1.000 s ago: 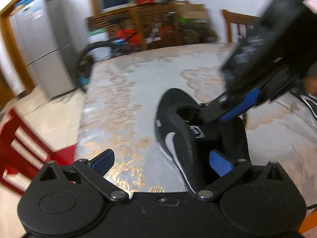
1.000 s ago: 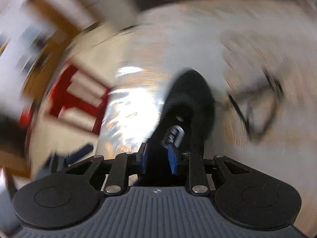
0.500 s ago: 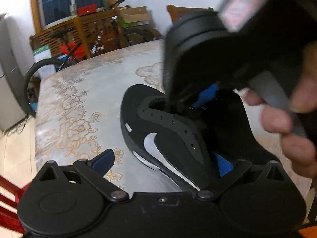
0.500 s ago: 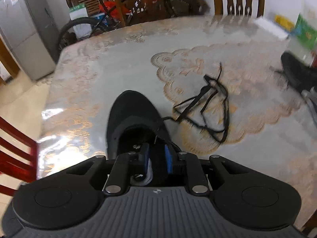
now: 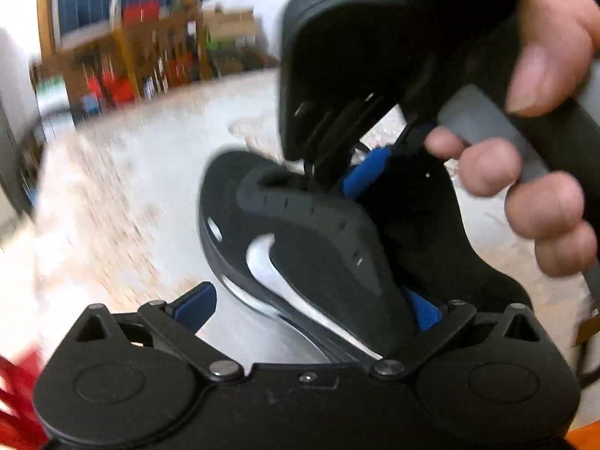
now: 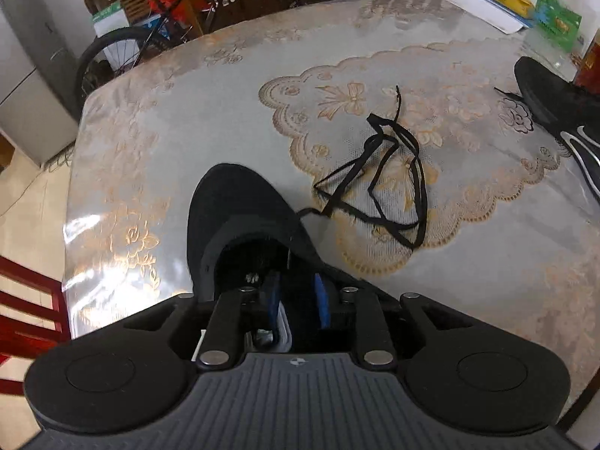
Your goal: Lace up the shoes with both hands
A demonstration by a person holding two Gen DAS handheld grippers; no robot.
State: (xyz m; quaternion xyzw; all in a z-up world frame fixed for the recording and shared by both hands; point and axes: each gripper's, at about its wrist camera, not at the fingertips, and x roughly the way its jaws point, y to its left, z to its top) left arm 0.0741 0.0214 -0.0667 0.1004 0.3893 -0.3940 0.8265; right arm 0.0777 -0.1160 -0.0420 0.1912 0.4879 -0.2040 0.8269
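The table (image 6: 210, 112), under a glossy cloth with a gold floral pattern, fills most of both views. On it, near the edge closest to the cameras, sits the black shoe (image 5: 307, 247) with its white swoosh, toe pointing away and its eyelet rows bare. A second black shoe (image 6: 562, 112) lies well apart at the far right of the table. Between the 2 shoes a loose black lace (image 6: 382, 183) lies tangled on the cloth, 1 strand running to the near shoe's toe side. The left gripper (image 5: 311, 307) is spread wide, straddling the shoe's near side wall: 1 blue pad is outside over the cloth, the other inside the opening, neither pressing. The right gripper (image 6: 298, 300), carried by a hand (image 5: 540, 172), reaches down into the shoe's mouth; its 2 blue pads stand close together and are opening slightly, with the tongue's white tag between them, though a firm pinch cannot be confirmed.
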